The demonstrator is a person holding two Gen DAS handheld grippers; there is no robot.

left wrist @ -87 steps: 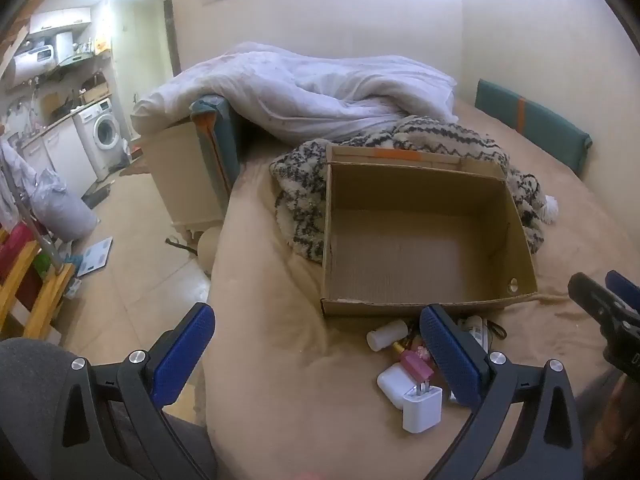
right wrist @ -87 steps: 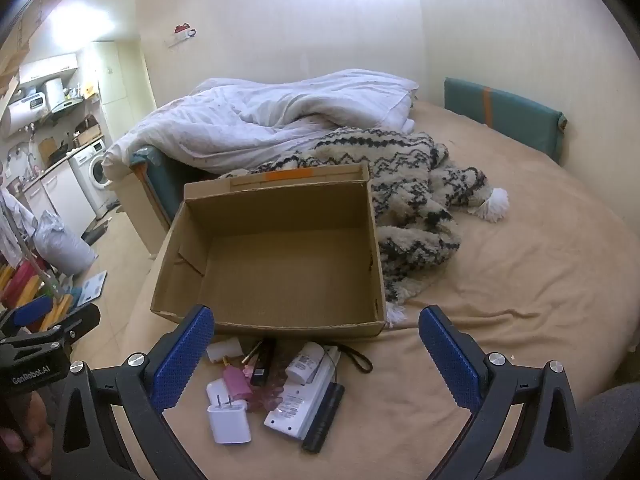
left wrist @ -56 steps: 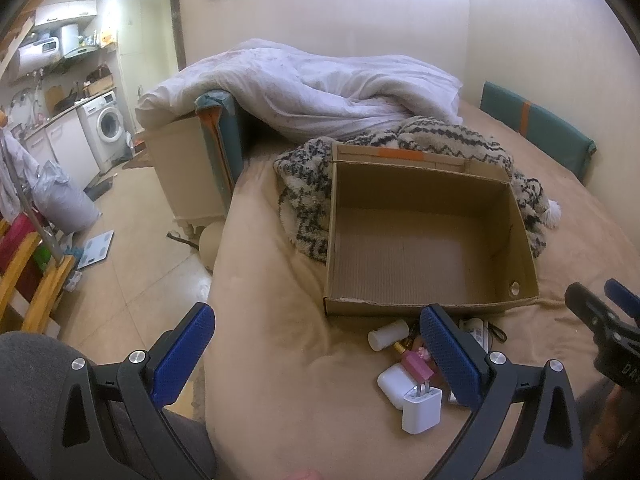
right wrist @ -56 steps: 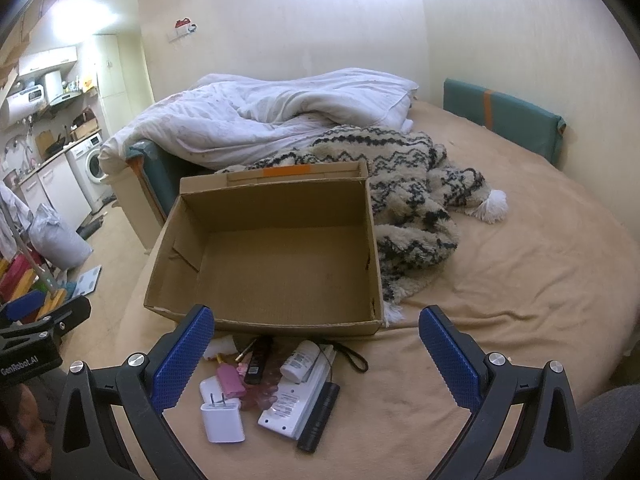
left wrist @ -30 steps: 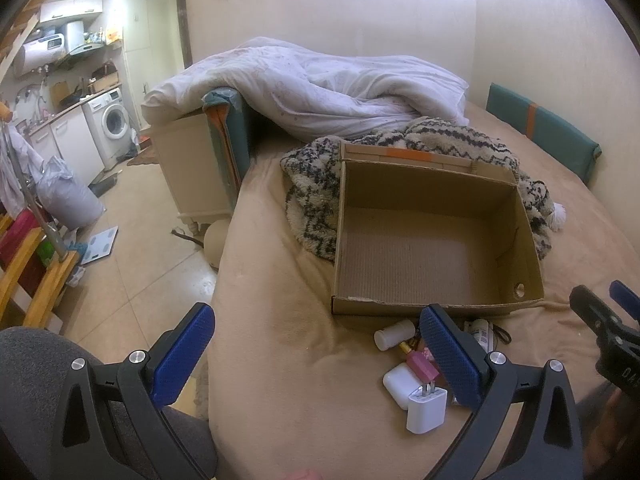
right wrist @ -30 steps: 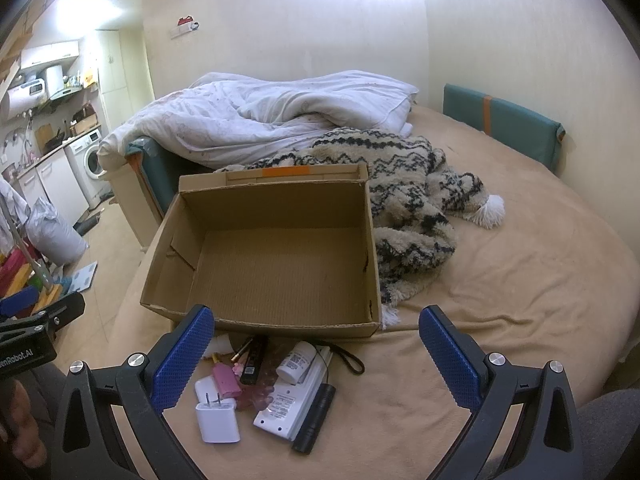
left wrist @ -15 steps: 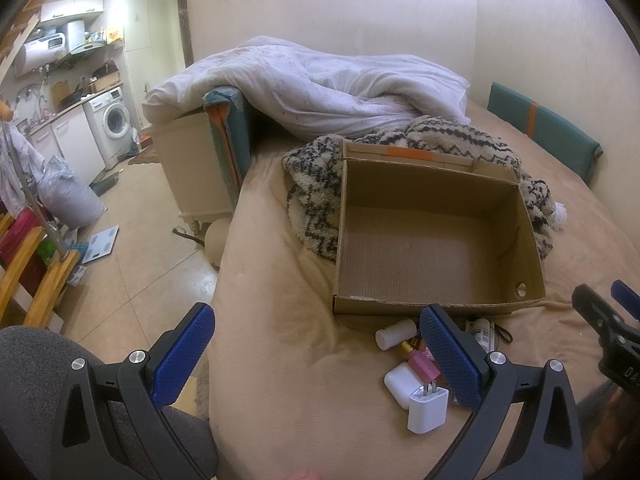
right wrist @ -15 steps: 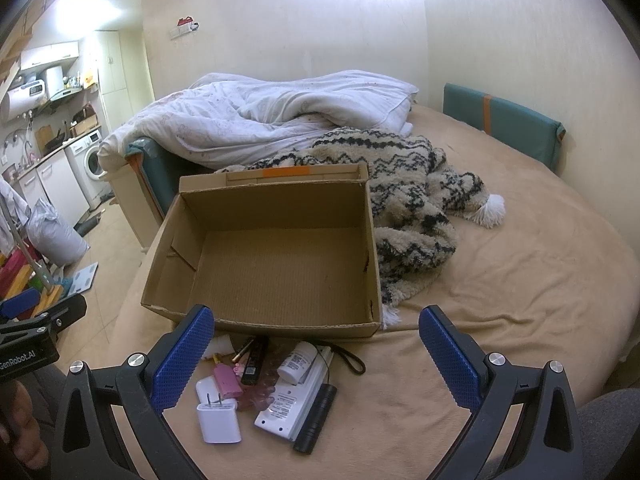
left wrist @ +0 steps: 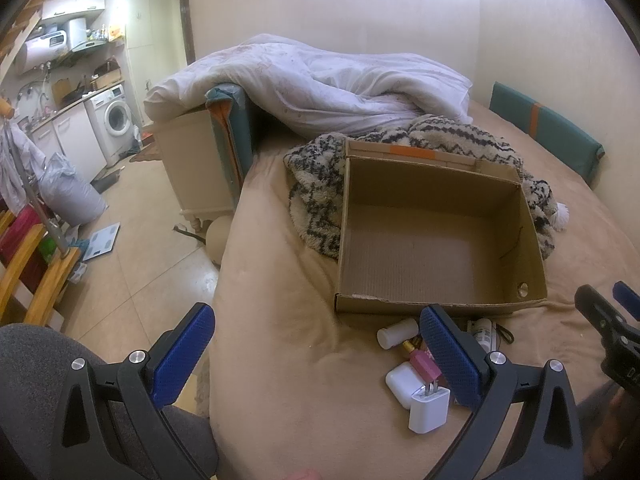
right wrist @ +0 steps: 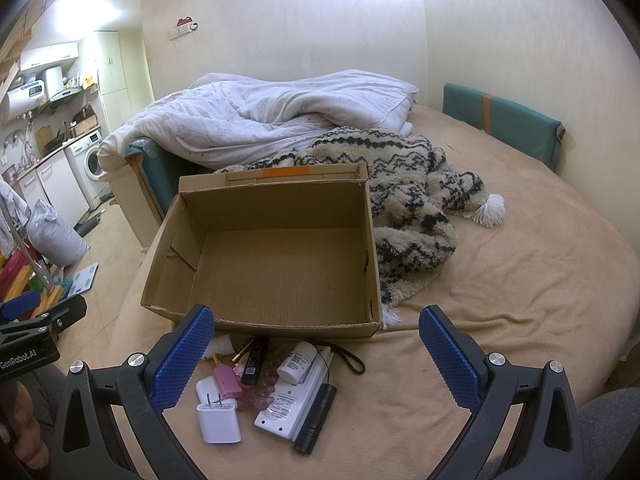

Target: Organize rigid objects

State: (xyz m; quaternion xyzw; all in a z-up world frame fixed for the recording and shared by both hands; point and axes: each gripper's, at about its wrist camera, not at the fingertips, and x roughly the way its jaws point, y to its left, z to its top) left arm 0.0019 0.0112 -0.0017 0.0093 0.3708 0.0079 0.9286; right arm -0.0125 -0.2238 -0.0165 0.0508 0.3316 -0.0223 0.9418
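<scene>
An empty cardboard box (right wrist: 280, 268) (left wrist: 436, 248) sits open on the tan bed. In front of it lies a pile of small items: a white plug adapter (right wrist: 218, 420) (left wrist: 428, 412), a pink charger (right wrist: 227, 382), a white pill bottle (right wrist: 295, 363), a white power strip (right wrist: 294, 400), a black cylinder (right wrist: 316, 418) and a black stick (right wrist: 256, 360). My right gripper (right wrist: 316, 356) hovers open above the pile, holding nothing. My left gripper (left wrist: 316, 352) is open and empty over the bed's left part, with the pile by its right finger.
A patterned fuzzy blanket (right wrist: 404, 200) and a white duvet (right wrist: 280, 116) lie behind the box. A teal cushion (right wrist: 504, 124) leans on the right wall. Left of the bed is tiled floor (left wrist: 132, 256) with a washing machine (left wrist: 114, 120) and a grey bag (left wrist: 68, 200).
Both grippers have drifted slightly, so the box and pile shift a little in view. Both stay open and empty; nothing on the bed has moved.
</scene>
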